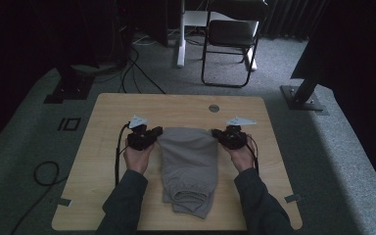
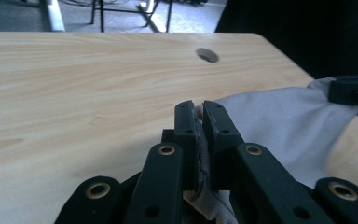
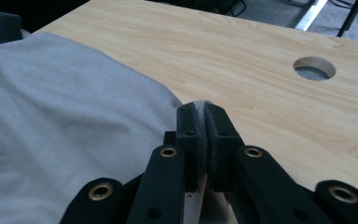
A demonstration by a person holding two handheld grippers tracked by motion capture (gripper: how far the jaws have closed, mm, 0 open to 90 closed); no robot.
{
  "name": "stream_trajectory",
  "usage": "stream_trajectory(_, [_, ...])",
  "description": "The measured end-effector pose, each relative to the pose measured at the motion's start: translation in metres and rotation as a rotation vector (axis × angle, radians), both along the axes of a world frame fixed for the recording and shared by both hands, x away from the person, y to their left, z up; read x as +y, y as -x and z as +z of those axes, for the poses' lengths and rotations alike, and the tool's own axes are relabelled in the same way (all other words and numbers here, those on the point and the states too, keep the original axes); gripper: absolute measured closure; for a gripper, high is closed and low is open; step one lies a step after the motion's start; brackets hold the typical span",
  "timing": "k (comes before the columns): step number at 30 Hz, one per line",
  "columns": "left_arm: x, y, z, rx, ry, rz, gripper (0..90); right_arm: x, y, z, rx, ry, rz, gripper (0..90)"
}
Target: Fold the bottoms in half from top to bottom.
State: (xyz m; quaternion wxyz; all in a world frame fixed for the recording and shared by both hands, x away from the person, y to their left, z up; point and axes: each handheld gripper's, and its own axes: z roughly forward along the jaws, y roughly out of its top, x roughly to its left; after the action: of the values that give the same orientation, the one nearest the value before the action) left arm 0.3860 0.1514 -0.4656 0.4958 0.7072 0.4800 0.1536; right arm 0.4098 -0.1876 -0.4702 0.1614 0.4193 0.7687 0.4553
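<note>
High view, item one: grey garment (image 1: 188, 161), a folded piece of soft cloth, lying on the middle of the wooden table (image 1: 103, 147). Its far edge sits lifted between my two grippers; its near end, with a rolled hem, rests toward the person's side of the table.

Item two: left gripper (image 1: 155, 132), held in the person's left hand (image 1: 137, 156), at the garment's far left corner. Left gripper view: I see its jaws clamped together on a fold of the pale cloth (image 2: 279, 126), fabric pinched between the pads and bunched below them.

Item three: right gripper (image 1: 218, 133), held in the right hand (image 1: 242, 155), at the garment's far right corner. Right gripper view: jaws pressed tight on the cloth's edge (image 3: 74, 116), a thin rim of fabric showing at the tips.

Item four: round cable hole (image 1: 214, 108) in the table, beyond the garment, toward the far edge.

Item five: dark folding chair (image 1: 230, 34) on the grey carpet beyond the table, well apart from it.
</note>
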Motion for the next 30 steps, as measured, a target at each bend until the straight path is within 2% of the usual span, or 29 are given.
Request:
stream_trajectory(5, [0.004,0.034,0.004,-0.02,0.018,-0.046,85.8,-0.004,0.03,0.005,-0.021,-0.012,0.031,85.6])
stream_trajectory(8, [0.008,0.054,0.002,-0.017,0.031,-0.06,85.8,-0.007,0.051,0.007,-0.034,-0.015,0.051,85.6])
stream_trajectory(13, [0.009,0.082,-0.013,0.035,-0.017,-0.087,85.7,-0.013,0.083,-0.004,-0.013,-0.006,0.077,85.6])
stream_trajectory(16, [0.002,0.095,-0.03,0.083,-0.071,-0.114,85.7,-0.013,0.1,-0.018,0.024,0.016,0.091,85.6])
stream_trajectory(17, [-0.001,0.099,-0.036,0.097,-0.103,-0.123,85.7,-0.013,0.106,-0.024,0.038,0.028,0.093,85.6])
stream_trajectory(18, [-0.004,0.102,-0.042,0.111,-0.124,-0.127,85.7,-0.012,0.11,-0.03,0.057,0.042,0.102,85.6])
stream_trajectory(20, [-0.007,0.103,-0.053,0.148,-0.132,-0.129,85.7,-0.008,0.117,-0.042,0.092,0.074,0.11,85.6])
stream_trajectory(23, [-0.011,0.103,-0.067,0.188,-0.169,-0.133,85.7,-0.002,0.122,-0.057,0.126,0.12,0.126,85.6])
stream_trajectory(26, [-0.015,0.1,-0.073,0.201,-0.188,-0.134,85.7,0.002,0.118,-0.065,0.148,0.142,0.126,85.6])
stream_trajectory(30, [-0.019,0.096,-0.076,0.2,-0.214,-0.137,85.8,0.007,0.114,-0.068,0.146,0.173,0.12,85.3])
